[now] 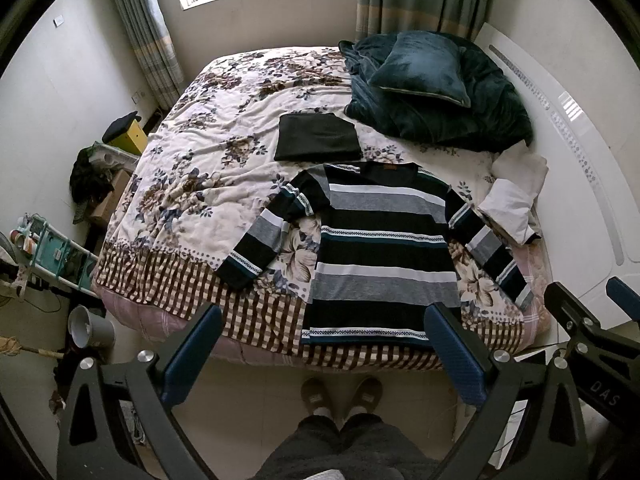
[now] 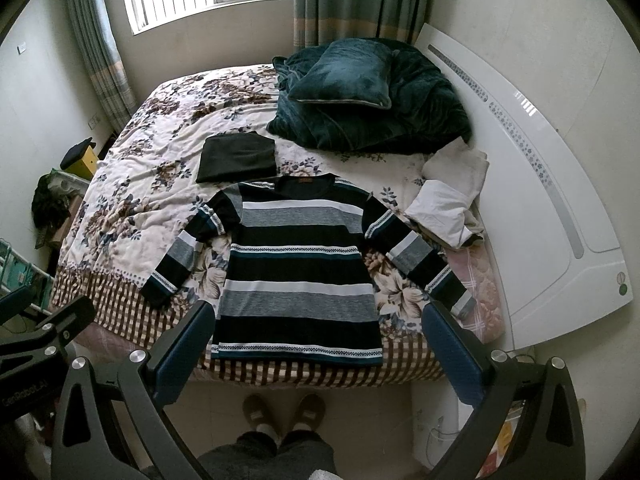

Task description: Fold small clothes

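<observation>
A black, grey and white striped long-sleeved sweater [image 1: 380, 248] [image 2: 298, 264] lies flat and face up on the bed, sleeves spread out, hem toward the near edge. A folded black garment [image 1: 318, 138] [image 2: 238, 157] lies just beyond its collar. My left gripper [image 1: 324, 344] is open and empty, held above the bed's near edge over the sweater's hem. My right gripper [image 2: 316, 344] is open and empty too, held likewise above the hem. The right gripper also shows at the right edge of the left wrist view [image 1: 592, 300].
The bed has a floral cover [image 1: 208, 168] with a checked border. A dark green blanket and pillow [image 1: 432, 80] are piled at the far right. White cloths [image 1: 516, 196] lie by the white headboard [image 1: 580, 152]. The person's slippered feet [image 1: 340, 394] stand before the bed. Clutter and a rack [image 1: 52, 248] stand left.
</observation>
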Available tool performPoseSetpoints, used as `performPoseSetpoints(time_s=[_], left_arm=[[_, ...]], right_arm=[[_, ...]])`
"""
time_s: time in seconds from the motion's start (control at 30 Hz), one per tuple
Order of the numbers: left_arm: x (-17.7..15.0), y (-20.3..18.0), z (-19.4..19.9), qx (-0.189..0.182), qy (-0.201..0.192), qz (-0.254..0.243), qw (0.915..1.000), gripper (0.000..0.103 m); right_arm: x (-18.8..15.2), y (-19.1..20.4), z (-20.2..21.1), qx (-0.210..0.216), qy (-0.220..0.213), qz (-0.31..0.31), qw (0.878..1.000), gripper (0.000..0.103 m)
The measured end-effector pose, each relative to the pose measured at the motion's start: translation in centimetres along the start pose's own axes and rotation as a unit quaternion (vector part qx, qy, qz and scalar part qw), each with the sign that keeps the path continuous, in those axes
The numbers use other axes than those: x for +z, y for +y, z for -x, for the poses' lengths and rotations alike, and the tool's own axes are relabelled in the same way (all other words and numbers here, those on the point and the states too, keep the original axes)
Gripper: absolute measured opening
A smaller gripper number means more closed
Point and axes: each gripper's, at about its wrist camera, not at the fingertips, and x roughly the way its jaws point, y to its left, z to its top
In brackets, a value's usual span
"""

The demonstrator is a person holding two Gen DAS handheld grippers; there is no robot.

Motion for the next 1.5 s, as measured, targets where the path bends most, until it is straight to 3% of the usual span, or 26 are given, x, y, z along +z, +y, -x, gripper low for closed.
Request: performPoseSetpoints(time_s=[0.37,0.47,0.6,0.7,0.9,0.97,1.1,1.2,1.37,1.43,1.5], left_arm=[[0.1,0.2,-0.1,-0.003,-0.001,0.001,1.0,0.103],[2.3,-1.7,0.0,-0.003,-0.004,-0.001,1.0,0.103],[6.4,-3.6,-3.5,0.016,-0.044,-0.013,0.9988,0.103],[7.9,-4.2,-6.6,0.023,-0.061,-0.024,0.9976,0.103],[9.8,-7.8,-16.8,0.031,-0.044,-0.051,0.9972,0.103],[10.2,-9.6,-21.1,0.033,-0.027,-0.055,0.9976,0.103],[10.7,-13.6,-28.9,0.052,0.018,-0.071,0.996,0.103],[10.8,-16.2,-35.0,0.068,0.057,-0.071,0.9936,0.103],[9.8,-19.8,-45.5,0.07,0.121,-0.063,0.9883,0.103],[9.4,-21.0,-49.0,0.077,0.136,-0.065,0.9855,0.103],[9.0,-21.7,-52.7,0.09,0.151,-0.058,0.9827,0.103]], right_arm=[[-0.1,0.0,0.0,0.001,0.0,-0.001,1.0,0.103],[-0.1,0.0,-0.2,-0.002,0.002,-0.005,1.0,0.103],[0.0,-1.3,-2.4,-0.002,0.012,-0.039,0.999,0.103],[0.0,-3.7,-6.6,-0.011,0.026,-0.095,0.995,0.103],[-1.2,-11.9,-16.9,-0.05,0.046,-0.233,0.97,0.103],[-2.2,-15.7,-21.5,-0.06,0.057,-0.289,0.954,0.103],[-5.8,-23.7,-31.5,-0.076,0.091,-0.404,0.907,0.103],[-10.0,-29.8,-39.9,-0.072,0.122,-0.491,0.86,0.103],[-18.4,-38.6,-50.6,-0.076,0.133,-0.628,0.763,0.103],[-21.1,-41.3,-53.4,-0.085,0.116,-0.667,0.731,0.102],[-23.0,-43.5,-56.1,-0.096,0.104,-0.688,0.711,0.093]])
